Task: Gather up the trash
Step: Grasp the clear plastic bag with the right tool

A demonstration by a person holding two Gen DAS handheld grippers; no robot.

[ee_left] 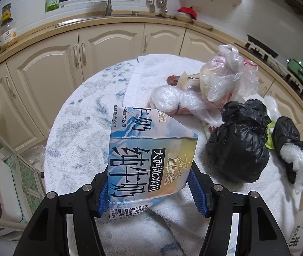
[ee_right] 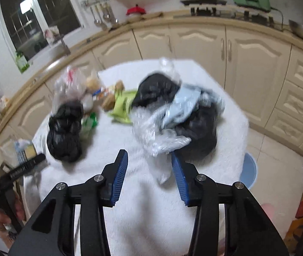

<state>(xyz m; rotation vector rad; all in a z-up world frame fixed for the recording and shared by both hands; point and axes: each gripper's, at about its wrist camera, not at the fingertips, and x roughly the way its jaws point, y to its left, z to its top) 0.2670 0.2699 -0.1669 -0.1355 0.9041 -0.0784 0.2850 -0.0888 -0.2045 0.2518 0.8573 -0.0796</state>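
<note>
While left gripper pinches milk carton, right gripper half-spread, plastic wad touching right pad.

The milk carton is printed paperboard with a faint sheen, creased at its top. Under it lies a white towel of rough, fluffy terry cloth. The black bag is thin crinkled plastic — glossy on its folds; the clear bag is filmy, wrinkled plastic. The gripper pads are ribbed blue rubber-like material on matt black plastic arms. The cupboard doors look smooth, cream — semi-gloss.
</note>
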